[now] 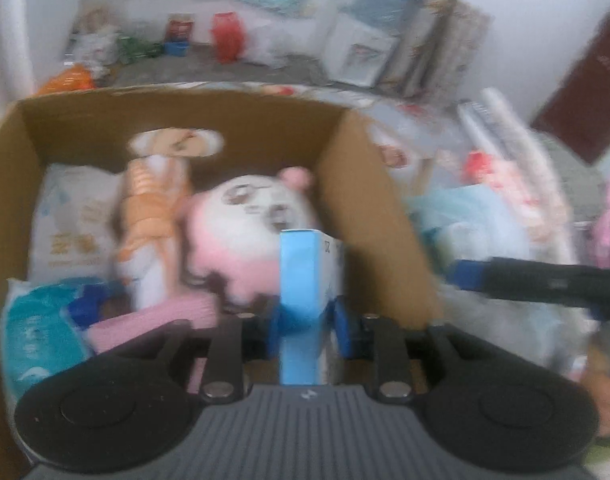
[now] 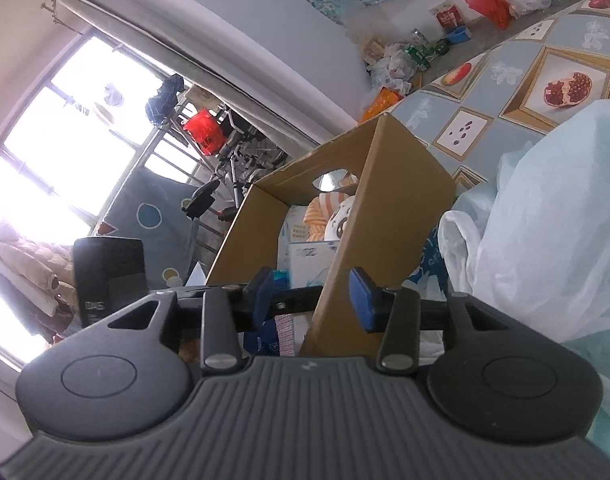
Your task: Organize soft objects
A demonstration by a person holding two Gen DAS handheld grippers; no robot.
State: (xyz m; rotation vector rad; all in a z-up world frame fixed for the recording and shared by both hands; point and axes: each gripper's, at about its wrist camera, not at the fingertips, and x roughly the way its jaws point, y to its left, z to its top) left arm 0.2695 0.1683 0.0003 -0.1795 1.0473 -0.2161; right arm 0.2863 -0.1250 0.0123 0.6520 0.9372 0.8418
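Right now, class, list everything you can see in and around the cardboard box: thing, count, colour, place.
cardboard box: one, brown, centre, open top.
plush toy: one, pink and white, inside box.
striped toy: one, orange and white, inside box, left of plush.
white pack: one, back left in box.
teal pack: one, front left in box.
blue carton: one, between left jaws.
plastic bag: one, pale blue, right of box.
left hand-held gripper: black, blue pads, on carton.
right hand-held gripper: black, straddling box wall.

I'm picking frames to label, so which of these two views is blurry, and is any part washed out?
Left wrist view: smeared throughout, the pink plush and cardboard box soft-edged. Right wrist view: sharp on the box, but the window is blown out white; both bend straight lines at the edges.
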